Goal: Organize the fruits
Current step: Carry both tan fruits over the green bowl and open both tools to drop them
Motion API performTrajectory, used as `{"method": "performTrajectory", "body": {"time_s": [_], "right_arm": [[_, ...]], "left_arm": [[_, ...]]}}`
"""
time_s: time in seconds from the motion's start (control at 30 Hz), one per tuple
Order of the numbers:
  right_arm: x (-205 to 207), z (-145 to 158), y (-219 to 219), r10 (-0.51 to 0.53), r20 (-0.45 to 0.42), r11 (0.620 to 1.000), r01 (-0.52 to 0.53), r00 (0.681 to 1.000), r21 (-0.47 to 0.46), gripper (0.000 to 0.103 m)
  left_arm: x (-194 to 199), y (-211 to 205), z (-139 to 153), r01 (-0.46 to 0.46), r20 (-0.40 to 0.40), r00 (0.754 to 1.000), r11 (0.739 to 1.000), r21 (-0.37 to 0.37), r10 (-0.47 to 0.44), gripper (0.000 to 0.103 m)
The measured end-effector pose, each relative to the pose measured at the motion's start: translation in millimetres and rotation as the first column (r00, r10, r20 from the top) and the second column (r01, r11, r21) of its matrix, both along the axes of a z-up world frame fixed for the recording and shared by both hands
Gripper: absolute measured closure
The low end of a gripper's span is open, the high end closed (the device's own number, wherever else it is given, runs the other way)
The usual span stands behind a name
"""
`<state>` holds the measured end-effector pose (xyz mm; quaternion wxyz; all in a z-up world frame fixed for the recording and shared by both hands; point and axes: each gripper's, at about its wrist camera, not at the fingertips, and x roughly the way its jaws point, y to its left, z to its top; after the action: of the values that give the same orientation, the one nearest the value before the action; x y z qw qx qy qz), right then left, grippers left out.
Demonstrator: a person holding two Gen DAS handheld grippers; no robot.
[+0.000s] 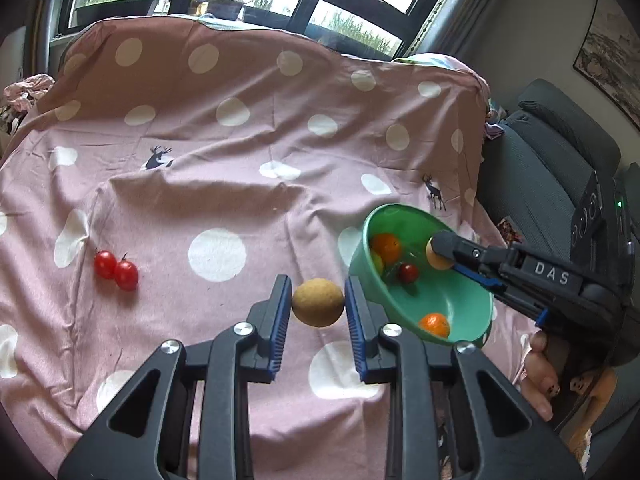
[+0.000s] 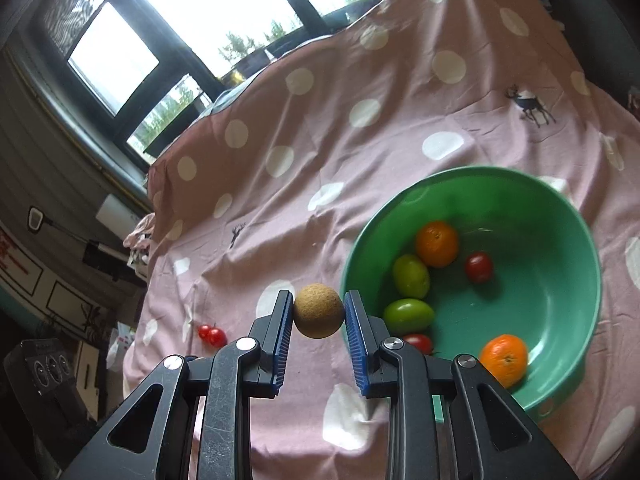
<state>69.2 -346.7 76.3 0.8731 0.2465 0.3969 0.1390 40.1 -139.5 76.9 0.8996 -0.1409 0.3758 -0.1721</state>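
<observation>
Tongs on both sides clamped on brown round fruits, green bowl to the right of each

Your right tongs (image 2: 319, 312) hold a brown round fruit (image 2: 319, 311) between the blue pads, clear of the pink dotted cloth (image 2: 280, 200); the green bowl (image 2: 472, 184) lies just right of and below them, its near rim touching the right pad in view. Your left tongs (image 1: 318, 308) pinch a second brown fruit (image 1: 318, 308), the bowl's rim just to their right. In my judgement your right side is nearer: its tips hang over the bowl's far rim. Oranges (image 2: 436, 243), green fruits (image 2: 411, 276) and cherry tomatoes (image 2: 479, 267) sit inside; two cherry tomatoes (image 1: 116, 270) lie well left on the cloth.
</observation>
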Motion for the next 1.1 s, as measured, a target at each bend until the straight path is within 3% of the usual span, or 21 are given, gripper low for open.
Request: {"method": "performTrajectory", "body": {"time_s": [0.33, 0.77, 1.1], "right_arm": [[-12, 6, -57, -0.122, 0.019, 0.992, 0.122, 0.992, 0.015, 0.075], [-18, -8, -106, -0.235, -0.023, 0.972, 0.235, 0.972, 0.019, 0.075], [-14, -19, -114, -0.243, -0.067, 0.969, 0.245, 0.968, 0.021, 0.075]], "left_arm": [[15, -65, 18, 0.096, 0.041, 0.995, 0.995, -0.019, -0.095, 0.076], [28, -120, 2, 0.17, -0.003, 0.986, 0.985, 0.019, -0.17, 0.076], [38, -138, -13, 0.194, -0.048, 0.98, 0.981, 0.03, -0.192, 0.076]]}}
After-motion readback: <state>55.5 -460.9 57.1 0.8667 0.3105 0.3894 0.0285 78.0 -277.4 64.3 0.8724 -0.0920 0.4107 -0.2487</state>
